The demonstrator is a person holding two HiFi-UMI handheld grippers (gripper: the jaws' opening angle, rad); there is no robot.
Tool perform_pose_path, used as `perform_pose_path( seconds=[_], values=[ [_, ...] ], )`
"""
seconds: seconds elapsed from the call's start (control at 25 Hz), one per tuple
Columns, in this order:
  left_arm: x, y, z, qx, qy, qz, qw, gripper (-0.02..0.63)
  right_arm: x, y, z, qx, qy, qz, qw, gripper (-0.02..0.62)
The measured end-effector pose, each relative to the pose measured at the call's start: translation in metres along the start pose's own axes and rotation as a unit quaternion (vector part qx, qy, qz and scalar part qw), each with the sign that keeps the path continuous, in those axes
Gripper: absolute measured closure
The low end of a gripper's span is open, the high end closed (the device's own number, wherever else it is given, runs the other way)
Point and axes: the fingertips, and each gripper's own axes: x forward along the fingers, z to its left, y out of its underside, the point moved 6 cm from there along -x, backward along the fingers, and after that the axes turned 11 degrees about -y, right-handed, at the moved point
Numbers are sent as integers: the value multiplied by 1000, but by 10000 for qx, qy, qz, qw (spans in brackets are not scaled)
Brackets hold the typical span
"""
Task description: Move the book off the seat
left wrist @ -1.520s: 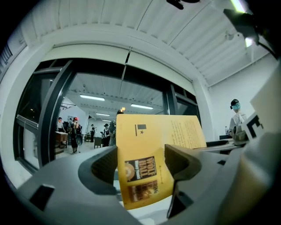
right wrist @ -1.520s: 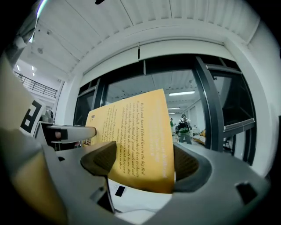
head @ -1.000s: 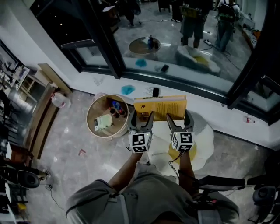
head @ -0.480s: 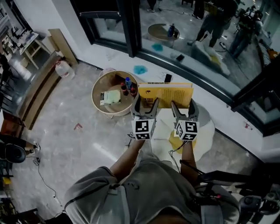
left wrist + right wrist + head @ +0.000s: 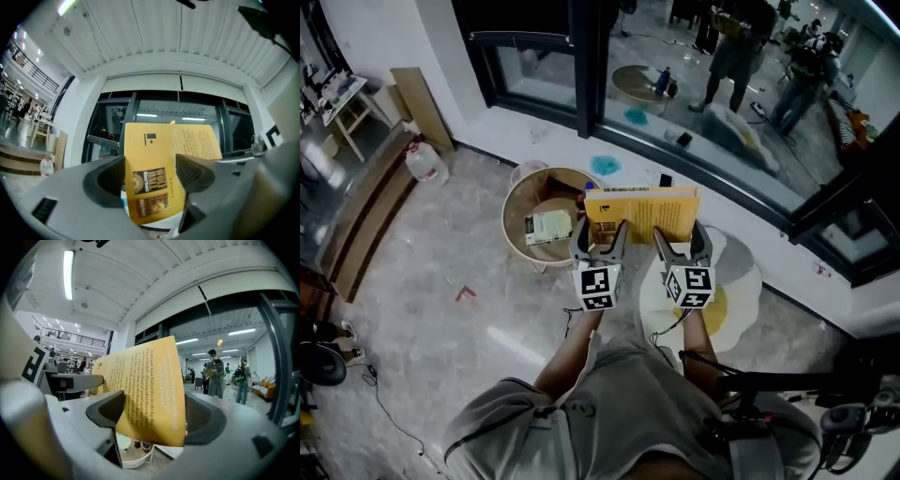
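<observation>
Large open-plan commercial hall or studio. Polished marble floor (image 5: 422, 272), dark-framed glass partition (image 5: 586, 66) and ceiling strip light (image 5: 68, 275) noted. Mezzanine railing (image 5: 79, 339) overhead; several people (image 5: 733, 52) standing beyond the glass.

The floor (image 5: 441, 272) is pale grey marble with patches of glare. Dark-framed windows (image 5: 581, 66) run above a white sill (image 5: 534, 141), and people show in the glass. A round beige table (image 5: 508, 225) stands near the sill. A wooden board (image 5: 420, 105) and a white jug (image 5: 425, 161) are by the wall. The ribbed white ceiling (image 5: 178, 28) carries a strip light (image 5: 69, 275).
</observation>
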Motion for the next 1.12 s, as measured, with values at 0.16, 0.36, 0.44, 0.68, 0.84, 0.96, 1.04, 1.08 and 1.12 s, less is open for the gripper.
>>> perform_pose_path(
  seconds=[0.16, 0.36, 0.44, 0.68, 0.84, 0.96, 1.04, 1.08, 1.12],
  values=[
    [-6, -5, 46, 0, -115, -41, 9999, 264, 27, 0, 38, 23, -126, 10, 9999, 207],
    [-1, -15, 89, -72, -353, -206, 9991, 264, 62, -5, 69, -34, -305, -17, 9995, 207],
    [1, -20, 104, -44, -445, -230, 9987, 264, 76, -8, 79, -12, -403, 5, 9992, 207],
    [3, -28, 164, -18, -1028, -253, 9944, 265, 134, -6, 118, 183, -997, 53, 9948, 207],
    [18, -28, 202, 143, -1405, -249, 9897, 264, 182, 5, 137, 311, -1381, 74, 9899, 207],
    [35, -29, 231, 308, -1831, -251, 9823, 264, 230, 10, 149, 427, -1776, 45, 9832, 207],
    [56, -27, 249, 451, -2078, -238, 9769, 264, 268, 17, 151, 549, -1999, 24, 9783, 207],
    [68, -26, 257, 527, -2155, -226, 9748, 264, 286, 21, 151, 612, -2086, 13, 9761, 207],
    [80, -26, 265, 596, -2205, -206, 9734, 264, 303, 24, 151, 670, -2159, -10, 9741, 207]
  ],
)
